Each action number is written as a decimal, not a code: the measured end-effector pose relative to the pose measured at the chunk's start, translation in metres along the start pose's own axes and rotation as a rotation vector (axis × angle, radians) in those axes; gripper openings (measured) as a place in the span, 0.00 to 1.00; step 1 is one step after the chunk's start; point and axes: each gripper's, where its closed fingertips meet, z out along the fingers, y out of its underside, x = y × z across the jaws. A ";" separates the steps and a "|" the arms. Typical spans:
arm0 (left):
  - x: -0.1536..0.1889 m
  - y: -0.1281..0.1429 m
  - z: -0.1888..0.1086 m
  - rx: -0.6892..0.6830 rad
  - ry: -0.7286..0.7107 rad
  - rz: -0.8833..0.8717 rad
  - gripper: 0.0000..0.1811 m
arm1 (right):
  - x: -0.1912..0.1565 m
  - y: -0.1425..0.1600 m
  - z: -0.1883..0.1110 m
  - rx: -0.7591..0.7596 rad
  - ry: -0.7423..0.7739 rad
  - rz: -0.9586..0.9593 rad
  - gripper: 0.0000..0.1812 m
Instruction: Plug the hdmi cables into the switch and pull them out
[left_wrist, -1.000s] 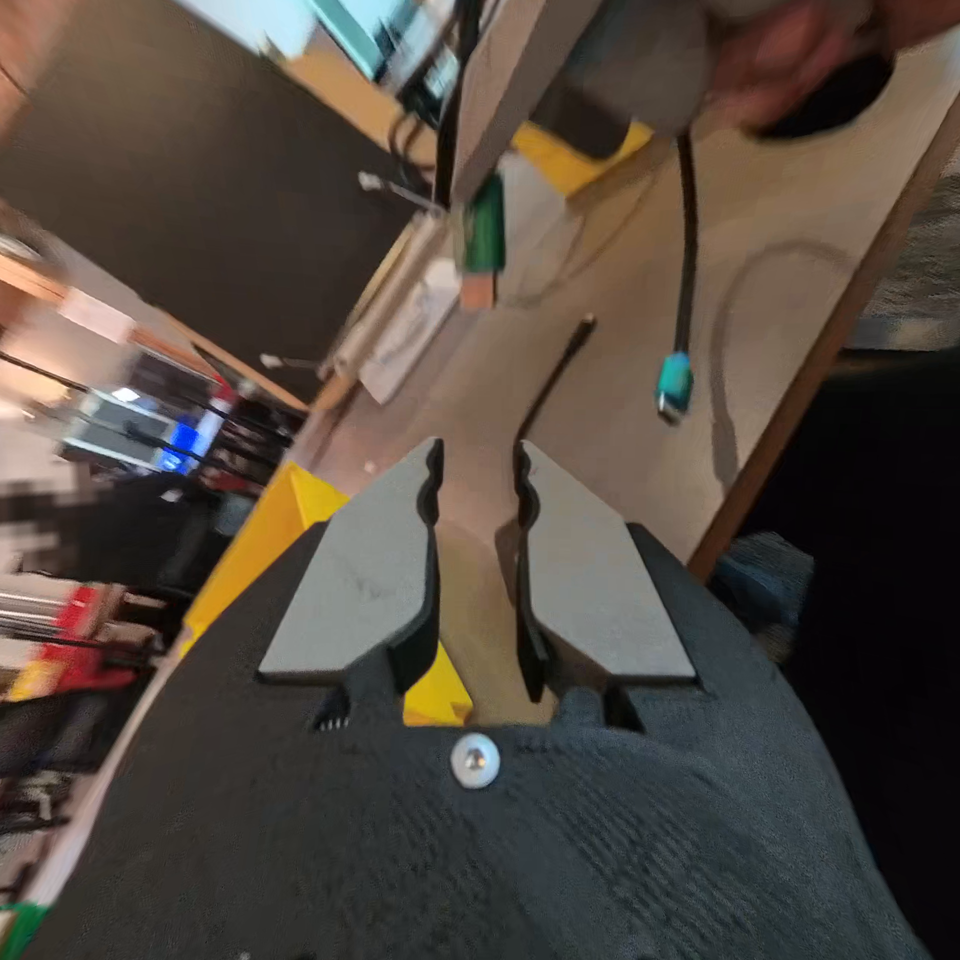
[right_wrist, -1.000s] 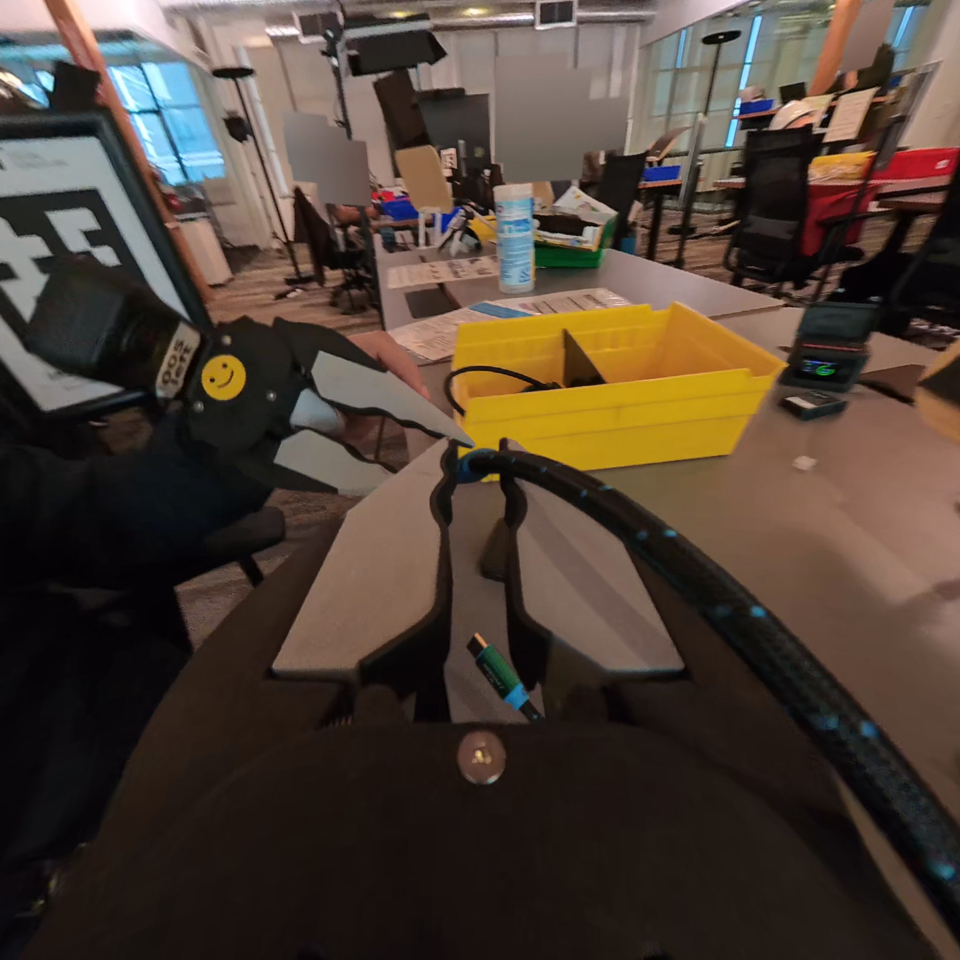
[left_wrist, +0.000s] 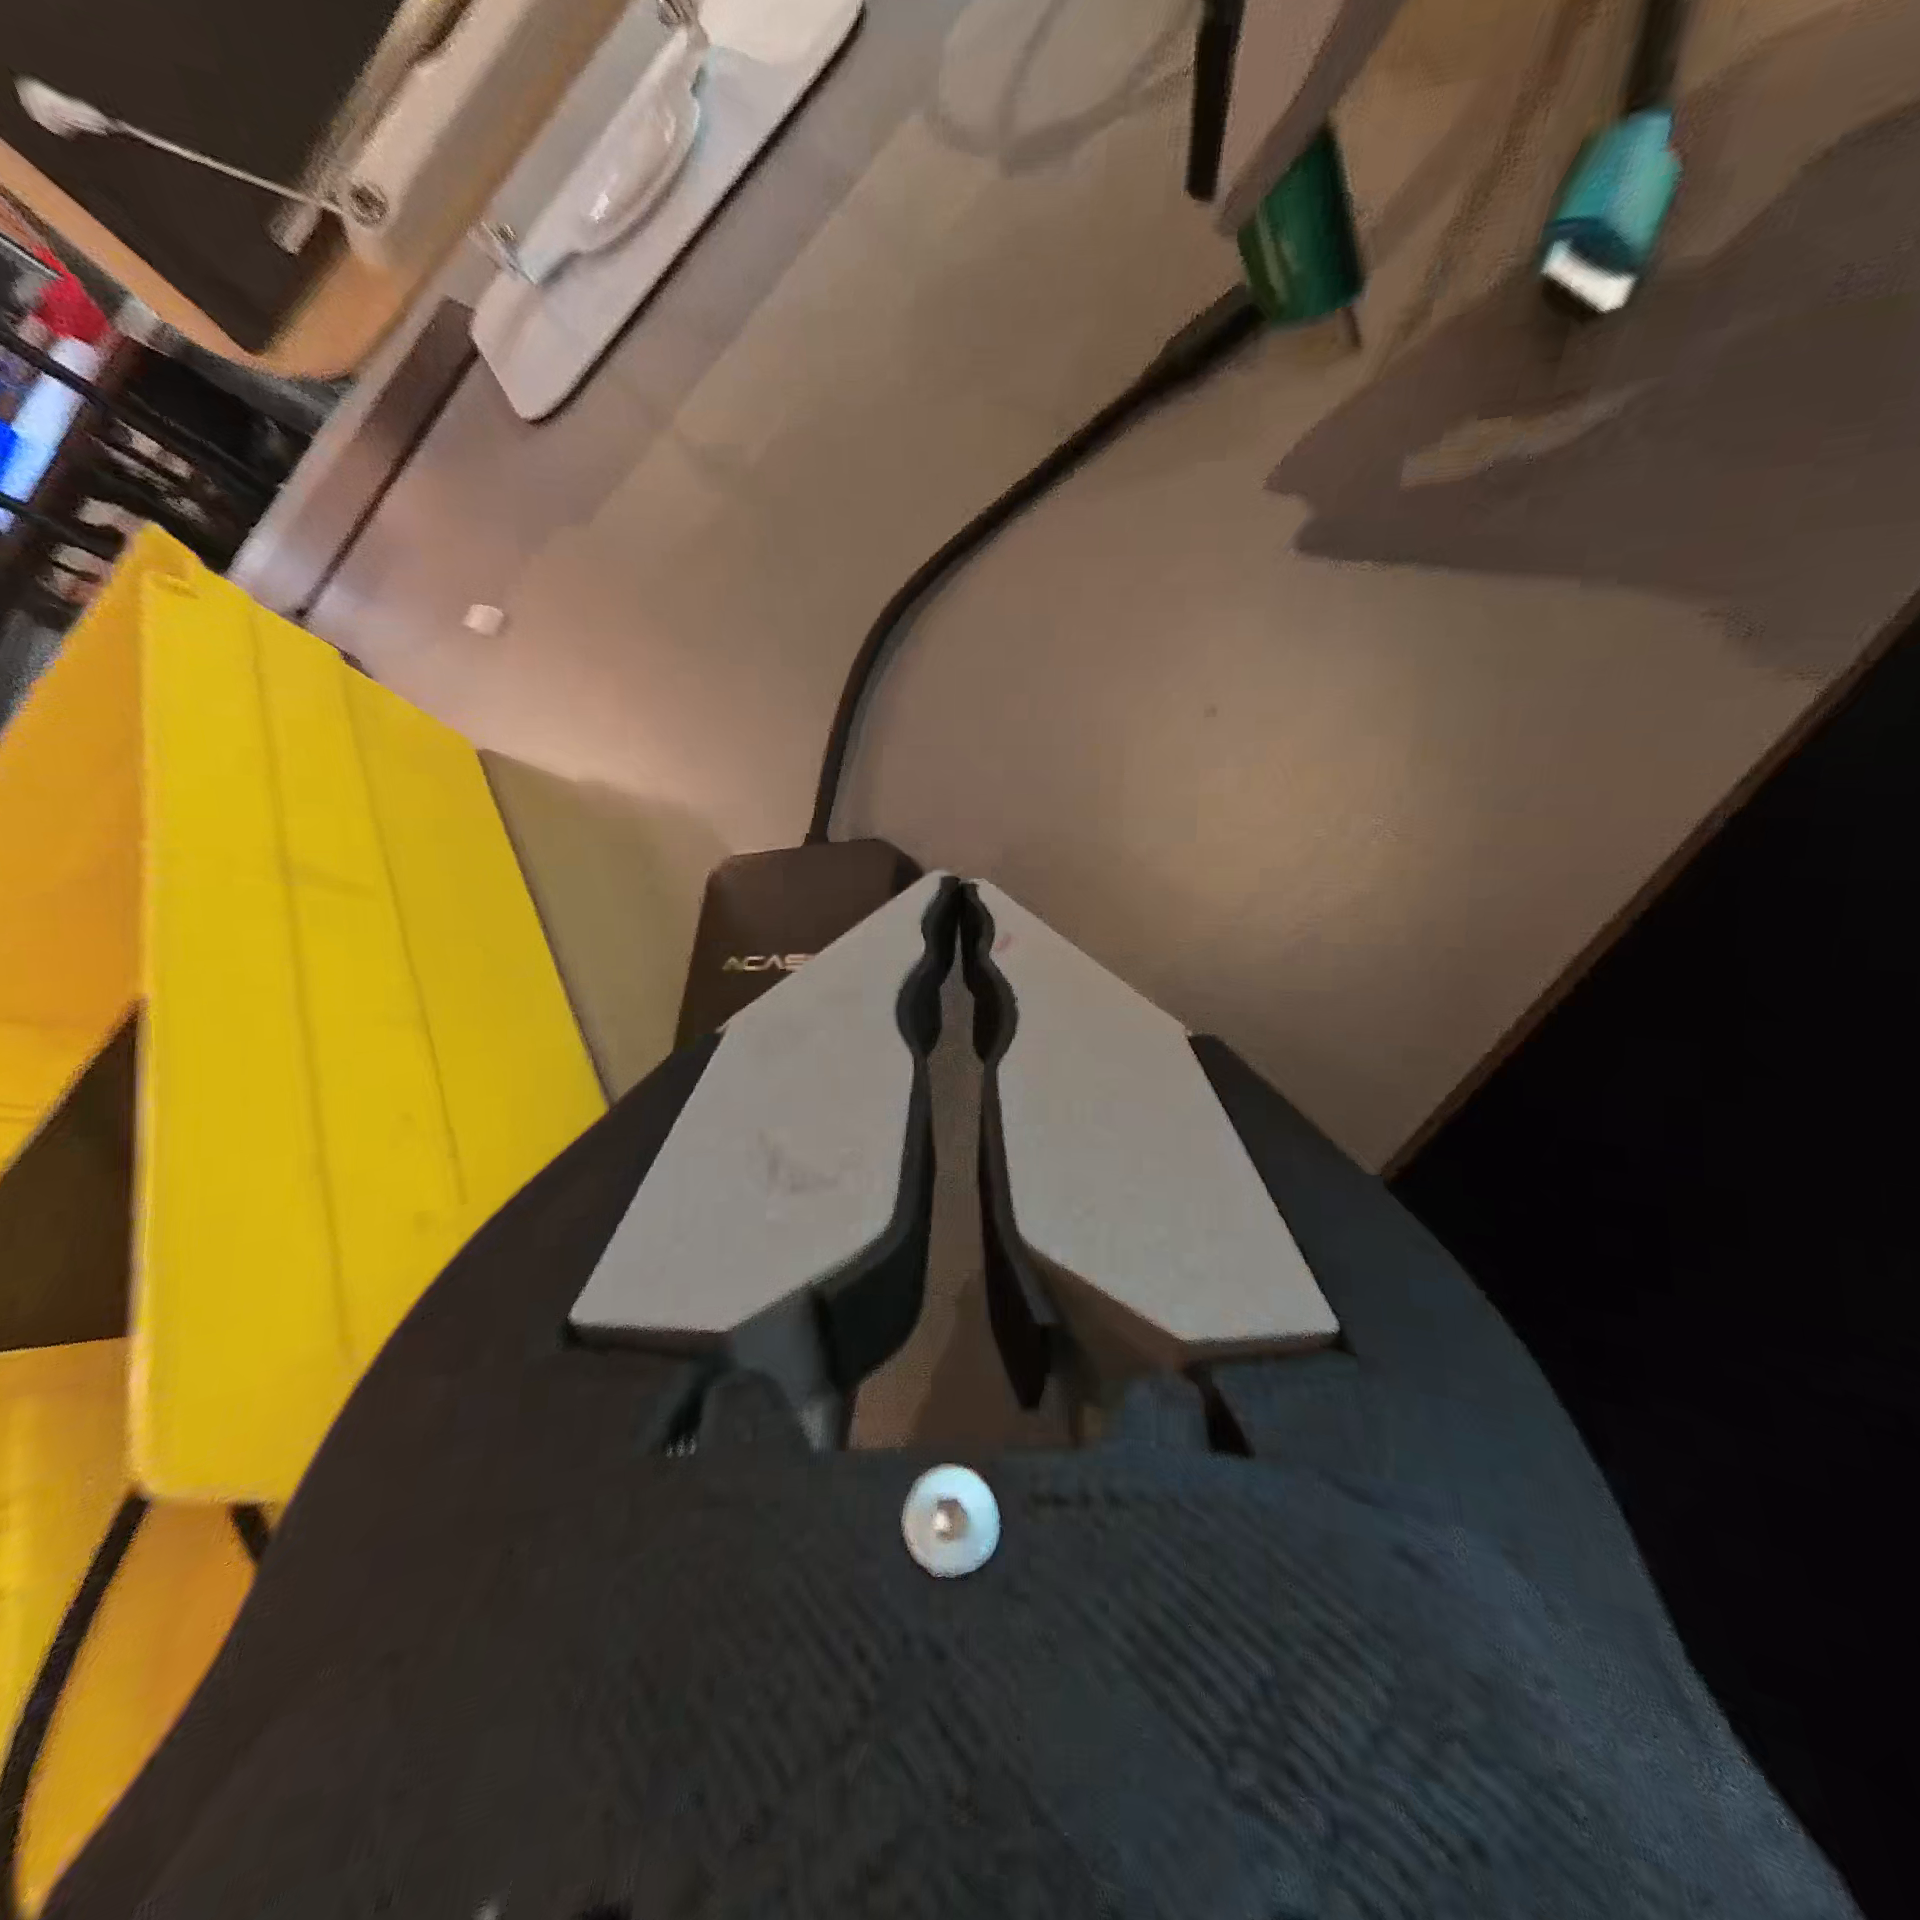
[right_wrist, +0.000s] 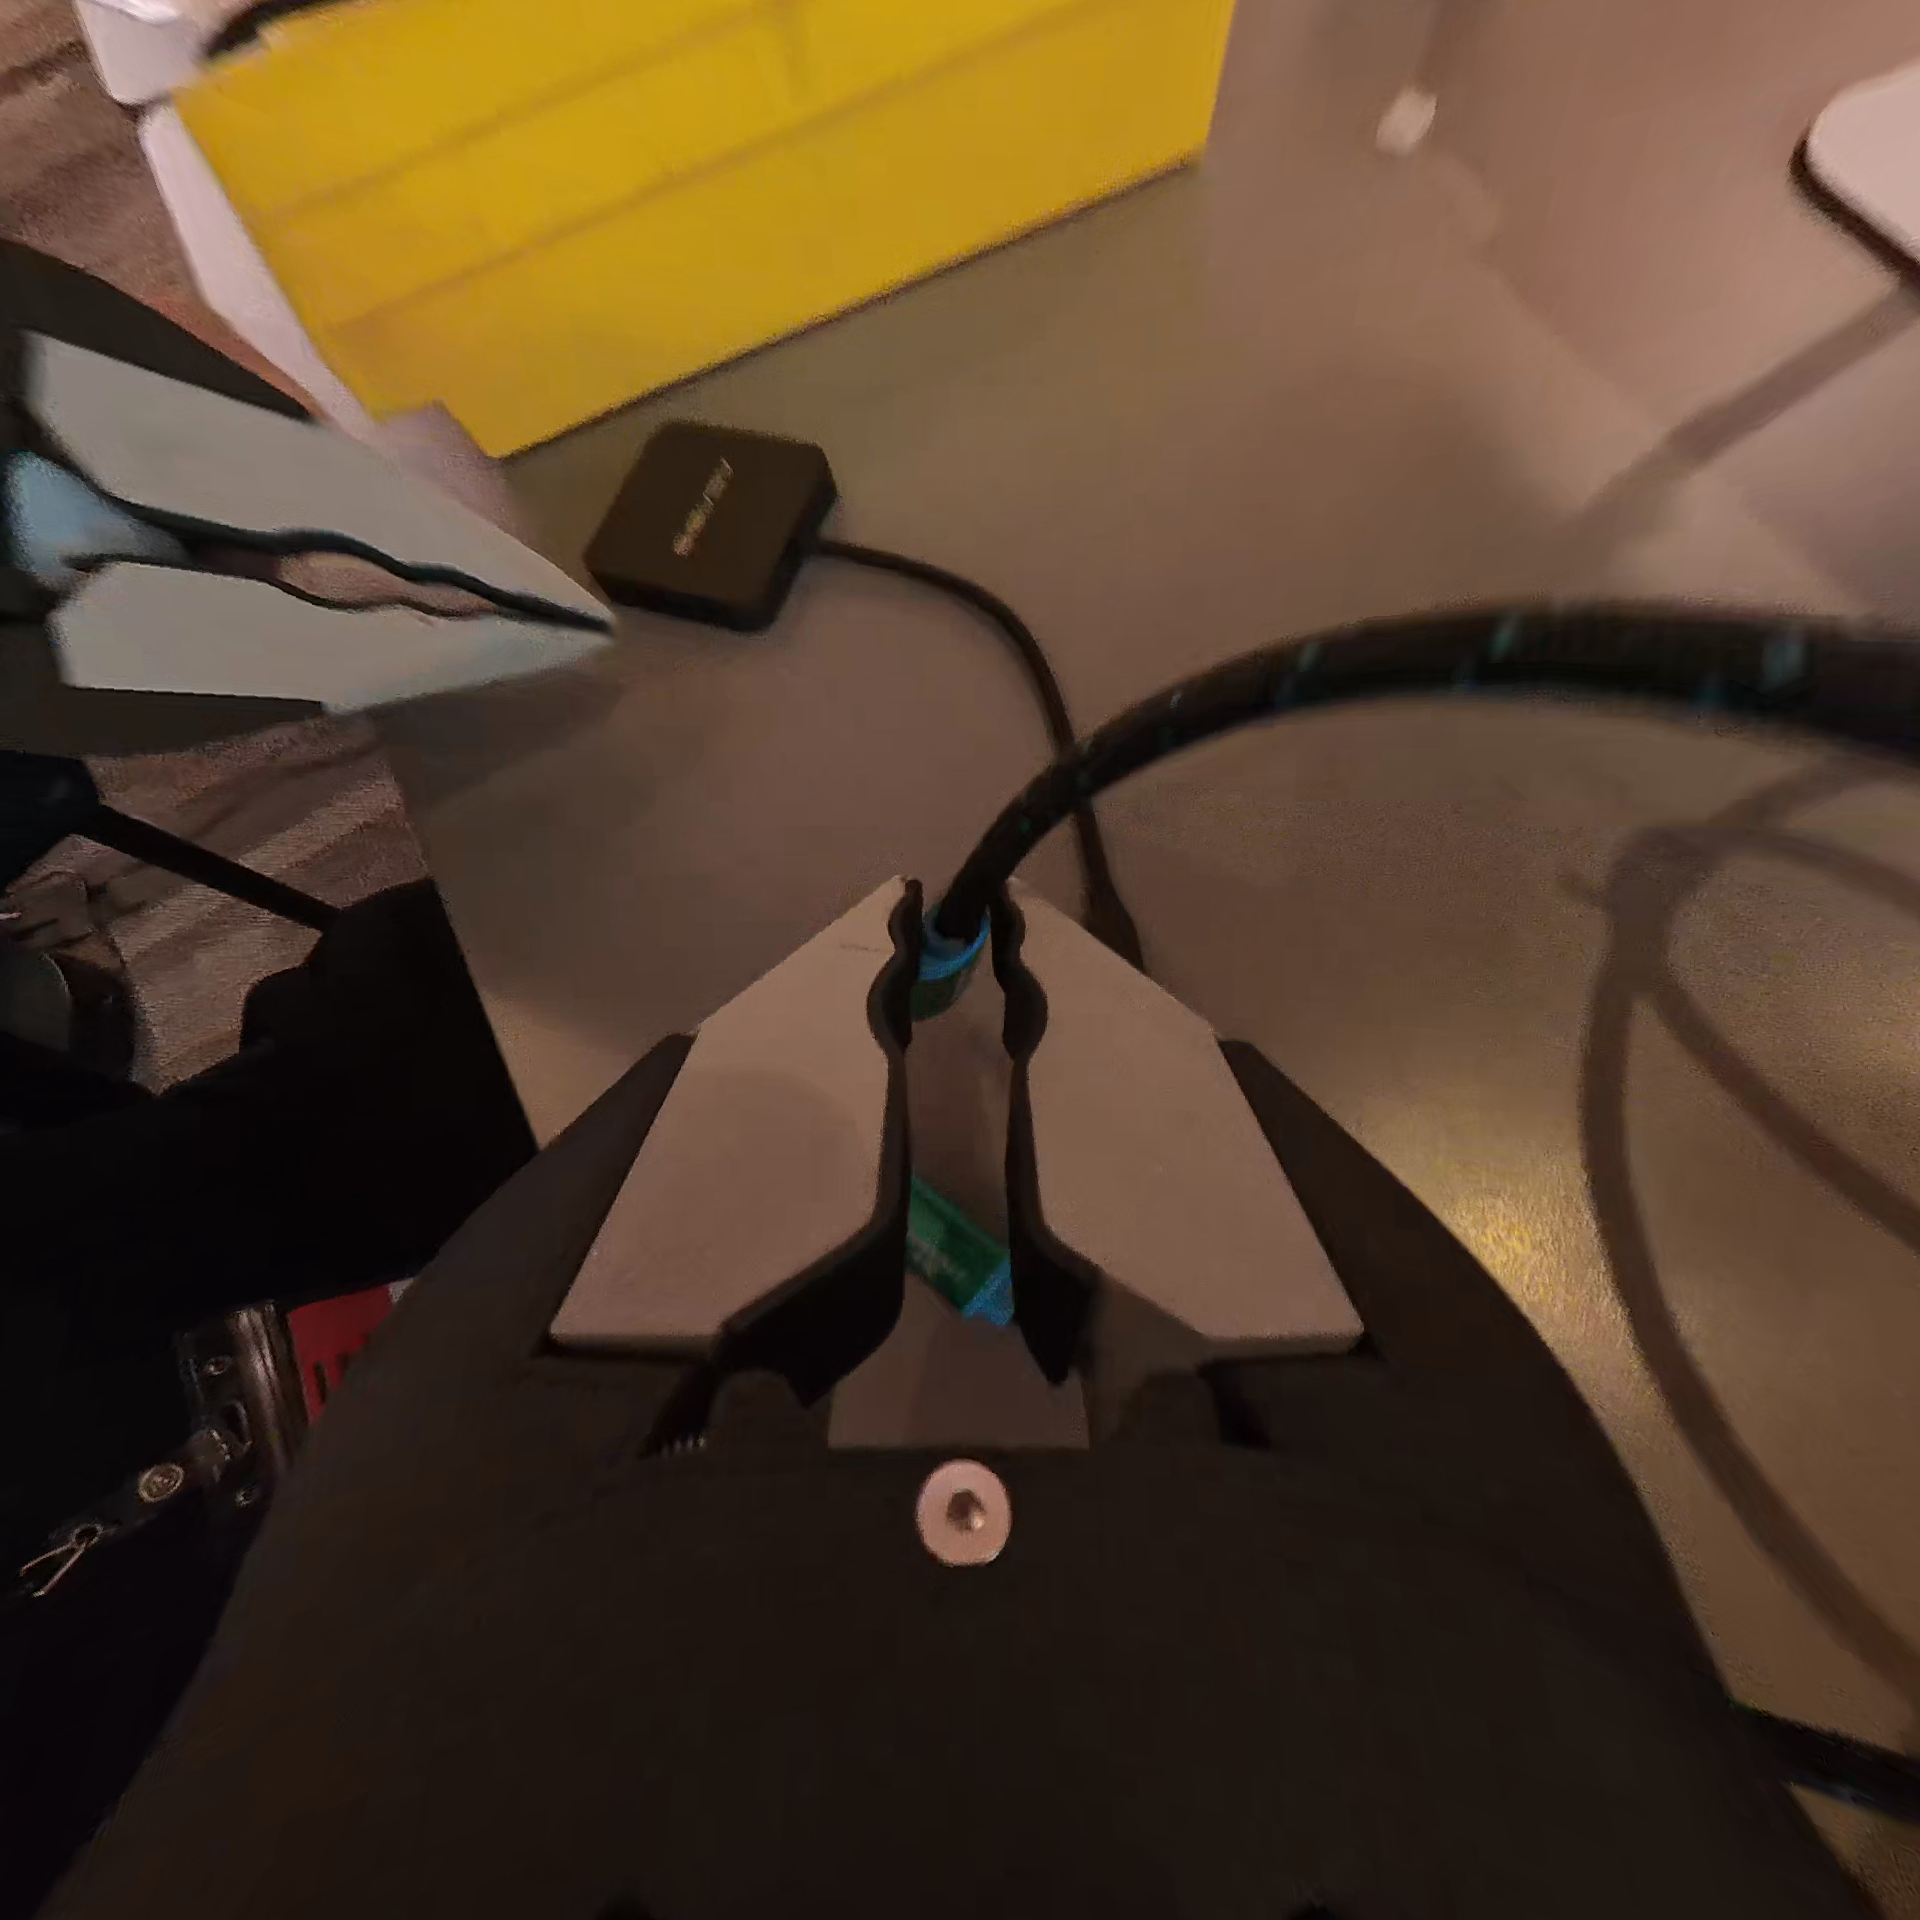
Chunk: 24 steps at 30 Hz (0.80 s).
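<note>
Now carrying the plug toward the switch.
Right tool (right_wrist: 951, 940) pinches the plug (right_wrist: 940, 961); left tool (left_wrist: 958, 914), pressed together, nears the switch (right_wrist: 717, 525), probably to steady it for insertion.

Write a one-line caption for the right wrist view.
Right gripper clamps braided HDMI cable near black switch.

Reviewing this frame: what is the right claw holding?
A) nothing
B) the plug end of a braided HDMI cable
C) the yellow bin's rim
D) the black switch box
B: the right claw is shut on the green and blue HDMI plug, its braided cable arcing off to the right, while the switch lies apart on the table.
</note>
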 end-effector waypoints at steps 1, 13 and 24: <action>-0.003 -0.003 -0.003 0.013 -0.021 0.010 0.00 | 0.004 0.006 0.002 -0.032 0.006 0.014 0.07; -0.030 0.005 -0.028 -0.025 -0.055 -0.004 0.05 | -0.008 -0.010 -0.026 0.013 -0.031 -0.069 0.18; -0.023 0.023 -0.051 -0.077 0.127 -0.095 0.30 | -0.043 -0.026 0.045 0.009 -0.023 -0.300 0.26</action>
